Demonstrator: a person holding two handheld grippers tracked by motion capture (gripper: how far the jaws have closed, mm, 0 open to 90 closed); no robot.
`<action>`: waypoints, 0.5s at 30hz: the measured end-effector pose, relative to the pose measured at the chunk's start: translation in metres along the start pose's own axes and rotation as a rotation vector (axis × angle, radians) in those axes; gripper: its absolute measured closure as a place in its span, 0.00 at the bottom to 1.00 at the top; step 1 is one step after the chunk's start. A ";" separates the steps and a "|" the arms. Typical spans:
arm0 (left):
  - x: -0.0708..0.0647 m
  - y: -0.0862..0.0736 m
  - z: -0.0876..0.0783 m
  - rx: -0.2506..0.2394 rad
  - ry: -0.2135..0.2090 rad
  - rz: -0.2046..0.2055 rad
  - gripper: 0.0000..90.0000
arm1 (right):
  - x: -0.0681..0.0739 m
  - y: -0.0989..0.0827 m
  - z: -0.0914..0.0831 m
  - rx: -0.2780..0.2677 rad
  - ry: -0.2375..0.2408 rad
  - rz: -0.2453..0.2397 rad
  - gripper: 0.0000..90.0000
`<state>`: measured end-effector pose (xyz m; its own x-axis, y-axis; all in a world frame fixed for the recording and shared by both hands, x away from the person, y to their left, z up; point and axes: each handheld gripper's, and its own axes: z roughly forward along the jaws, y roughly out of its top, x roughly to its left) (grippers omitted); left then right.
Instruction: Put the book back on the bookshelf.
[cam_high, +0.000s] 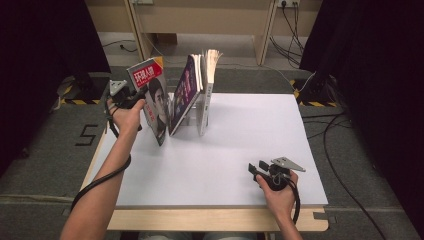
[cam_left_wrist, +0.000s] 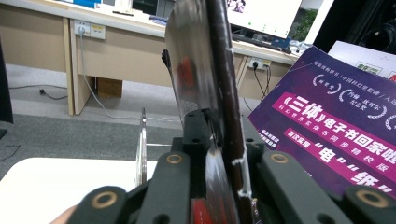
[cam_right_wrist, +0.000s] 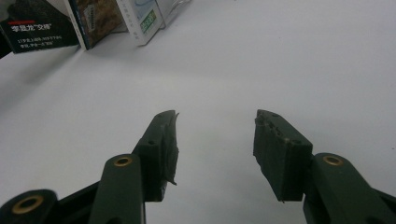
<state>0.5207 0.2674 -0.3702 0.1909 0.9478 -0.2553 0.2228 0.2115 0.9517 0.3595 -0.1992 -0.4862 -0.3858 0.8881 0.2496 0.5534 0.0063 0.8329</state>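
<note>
A white table (cam_high: 225, 150) is standing on grey carpet, with wooden desks lining the room's far side. The left gripper (cam_high: 131, 96) is clamping its jaws on a glossy magazine (cam_high: 152, 97), held upright; the left gripper view is showing its thin edge running up between them, a purple book (cam_left_wrist: 331, 135) just beside. The right gripper (cam_right_wrist: 215, 140) is resting near the table's front, jaws gaping apart over bare matte surface.

Left gripper (cam_high: 134, 96) raised at arm's length, jaws clamped tight; right gripper (cam_high: 256, 169) low, pointing left, jaws wide apart.
</note>
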 end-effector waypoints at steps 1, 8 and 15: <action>0.000 0.001 0.000 0.005 -0.005 -0.005 0.93 | 0.000 0.000 0.000 0.003 0.002 0.005 0.55; -0.009 0.005 -0.001 0.009 -0.031 0.050 0.96 | 0.000 -0.001 0.002 0.015 0.007 0.004 0.55; -0.021 0.022 -0.005 -0.031 -0.040 0.159 0.96 | -0.001 0.000 0.000 0.009 0.003 0.007 0.55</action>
<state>0.5169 0.2529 -0.3430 0.2591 0.9599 -0.1067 0.1572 0.0671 0.9853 0.3597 -0.2000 -0.4868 -0.3841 0.8868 0.2570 0.5628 0.0042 0.8266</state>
